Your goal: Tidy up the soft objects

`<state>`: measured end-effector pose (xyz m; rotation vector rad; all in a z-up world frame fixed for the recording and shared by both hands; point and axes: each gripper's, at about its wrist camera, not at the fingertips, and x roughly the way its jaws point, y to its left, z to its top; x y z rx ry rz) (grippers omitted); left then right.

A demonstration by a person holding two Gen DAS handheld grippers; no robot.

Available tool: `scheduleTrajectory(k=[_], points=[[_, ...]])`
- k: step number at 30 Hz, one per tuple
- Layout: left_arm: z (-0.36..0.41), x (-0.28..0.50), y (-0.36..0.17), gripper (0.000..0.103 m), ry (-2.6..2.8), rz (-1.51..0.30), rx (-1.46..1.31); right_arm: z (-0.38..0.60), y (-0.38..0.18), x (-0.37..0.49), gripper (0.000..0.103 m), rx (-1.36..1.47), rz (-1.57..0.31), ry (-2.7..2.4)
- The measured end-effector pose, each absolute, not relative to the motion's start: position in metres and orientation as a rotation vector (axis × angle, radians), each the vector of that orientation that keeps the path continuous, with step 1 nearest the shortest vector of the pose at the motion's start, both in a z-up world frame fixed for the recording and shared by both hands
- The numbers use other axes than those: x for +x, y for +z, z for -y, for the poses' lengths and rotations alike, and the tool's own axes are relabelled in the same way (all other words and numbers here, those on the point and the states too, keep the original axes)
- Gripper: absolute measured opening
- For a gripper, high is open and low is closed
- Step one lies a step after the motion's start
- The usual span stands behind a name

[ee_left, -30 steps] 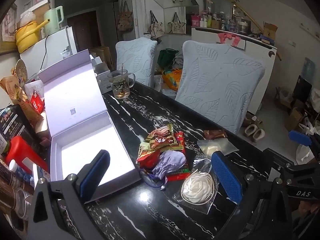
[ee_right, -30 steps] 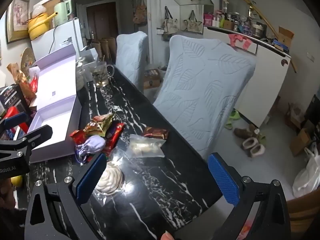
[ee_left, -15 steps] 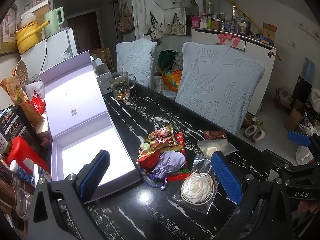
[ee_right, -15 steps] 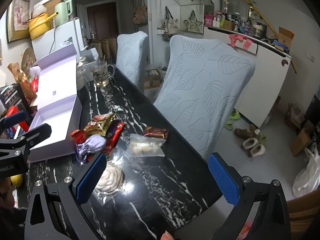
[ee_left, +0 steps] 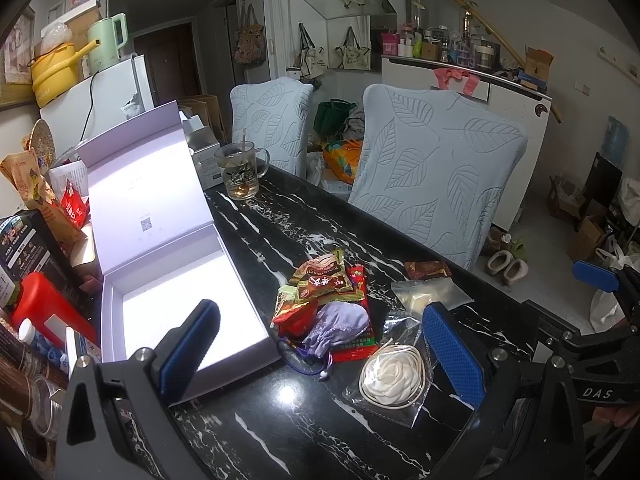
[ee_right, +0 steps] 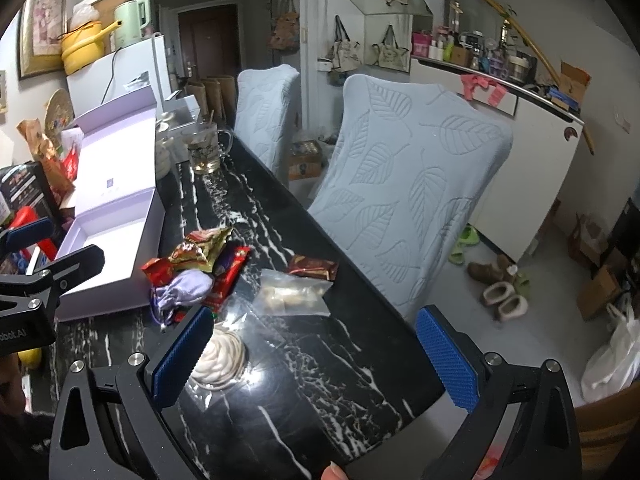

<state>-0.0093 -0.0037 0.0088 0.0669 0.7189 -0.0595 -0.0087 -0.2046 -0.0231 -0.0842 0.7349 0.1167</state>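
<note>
Nothing has shifted since the earlier frames: the left gripper [ee_left: 320,350] and right gripper [ee_right: 316,356] still hover low in their views, fingers spread wide and empty. Just past them, at centre frame on the black marble table [ee_left: 280,420], lie a bagged white rose [ee_left: 394,374], a lilac pouch [ee_left: 338,326] and snack packets [ee_left: 324,280]. The open lilac box [ee_left: 180,304] sits left, a glass mug [ee_left: 240,176] farther up.

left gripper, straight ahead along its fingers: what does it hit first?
Probably the purple drawstring pouch at the near edge of the snack packet pile, roughly centred between the open fingers of the left gripper. Depth is unclear; it may reach the black marble table first.
</note>
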Motion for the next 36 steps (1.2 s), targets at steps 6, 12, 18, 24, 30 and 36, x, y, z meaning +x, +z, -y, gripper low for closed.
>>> scheduleTrajectory(k=[6, 12, 18, 24, 30, 36], points=[[0.0039, -0.0092, 0.009, 0.103, -0.06, -0.718, 0.068, 0.2046, -0.0221, -0.0095, 0.103, -0.089, -0.729, 0.116], [0.0041, -0.0093, 0.009, 0.103, -0.059, -0.718, 0.067, 0.2056, -0.0218, -0.0098, 0.103, -0.089, -0.728, 0.115], [0.004, -0.0092, 0.0091, 0.103, -0.059, -0.718, 0.067, 0.2057, -0.022, -0.01, 0.103, -0.089, -0.728, 0.116], [0.0044, -0.0095, 0.0093, 0.103, -0.059, -0.716, 0.067, 0.2059, -0.0219, -0.0102, 0.103, -0.089, -0.726, 0.117], [0.0072, -0.0111, 0.0139, 0.103, -0.063, -0.711, 0.068, 0.2062, -0.0196, -0.0105, 0.103, -0.09, -0.721, 0.119], [0.0099, -0.0134, 0.0161, 0.103, -0.071, -0.703, 0.07, 0.2066, -0.0193, -0.0109, 0.103, -0.085, -0.725, 0.126]])
